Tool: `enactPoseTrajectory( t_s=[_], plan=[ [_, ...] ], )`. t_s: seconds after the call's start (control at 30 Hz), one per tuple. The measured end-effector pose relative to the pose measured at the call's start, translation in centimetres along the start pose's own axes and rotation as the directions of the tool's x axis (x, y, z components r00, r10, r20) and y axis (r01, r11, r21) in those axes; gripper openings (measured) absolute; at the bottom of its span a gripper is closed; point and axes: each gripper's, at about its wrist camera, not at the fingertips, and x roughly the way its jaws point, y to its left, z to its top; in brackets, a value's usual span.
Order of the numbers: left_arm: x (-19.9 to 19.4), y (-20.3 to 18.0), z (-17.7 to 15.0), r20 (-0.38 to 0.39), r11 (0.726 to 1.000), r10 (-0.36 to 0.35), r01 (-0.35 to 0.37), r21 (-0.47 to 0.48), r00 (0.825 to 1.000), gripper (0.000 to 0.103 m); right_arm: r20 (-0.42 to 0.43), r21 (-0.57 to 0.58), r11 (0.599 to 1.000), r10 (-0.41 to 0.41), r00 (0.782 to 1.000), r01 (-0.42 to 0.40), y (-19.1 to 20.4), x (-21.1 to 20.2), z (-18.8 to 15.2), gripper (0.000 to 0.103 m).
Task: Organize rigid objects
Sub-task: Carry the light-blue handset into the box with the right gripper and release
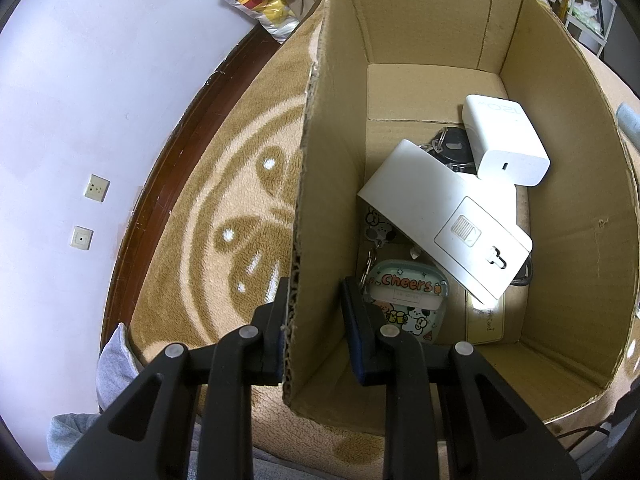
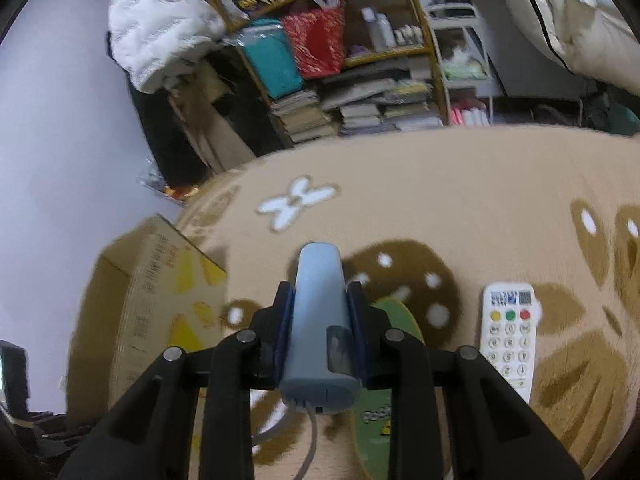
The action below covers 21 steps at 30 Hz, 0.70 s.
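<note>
In the left wrist view an open cardboard box (image 1: 332,160) stands on a tan blanket (image 1: 224,184). Inside lie a white charger (image 1: 508,144), a flat white device (image 1: 440,208), dark keys (image 1: 448,144) and a "Cheers" case (image 1: 404,304). My left gripper (image 1: 316,312) is open and straddles the box's left wall, one finger outside against it, the other inside and apart from it. In the right wrist view my right gripper (image 2: 318,296) is shut on a light blue oblong device (image 2: 318,320) with a grey cord, held above the blanket. The cardboard box (image 2: 140,304) is to its left.
A white remote (image 2: 508,336) lies on the blanket (image 2: 440,200) at the right, and a green flat object (image 2: 396,316) lies under the gripper. Crowded shelves (image 2: 340,40) and book stacks stand beyond the blanket. A wall (image 1: 80,120) with sockets runs along the left.
</note>
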Motion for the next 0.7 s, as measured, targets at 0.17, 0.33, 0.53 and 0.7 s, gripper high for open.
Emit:
enactPoseTrajectory(
  t_s=[0.17,0.33,0.53,0.7],
  plan=[
    [0.0,0.0,0.0,0.0,1.0,0.0,0.0,0.0,1.0,0.024,0.04,-0.027,0.999,0.037,0.999,-0.036,1.3,-1.4,0.6,0.029],
    [0.0,0.0,0.0,0.0,1.0,0.0,0.0,0.0,1.0,0.024,0.067,-0.031,0.997,0.074,0.995,-0.072,2.8,-2.1,0.5,0.029],
    [0.0,0.0,0.0,0.0,1.0,0.002,-0.002,0.002,1.0,0.024,0.067,-0.053,0.991,0.128,0.99,-0.125,5.0,-2.3,-0.3,0.029],
    [0.0,0.1,0.1,0.0,1.0,0.002,-0.002,0.002,1.0,0.024,0.068,-0.102,0.98,0.179,0.982,-0.171,7.1,-2.9,-0.8,0.028]
  ],
)
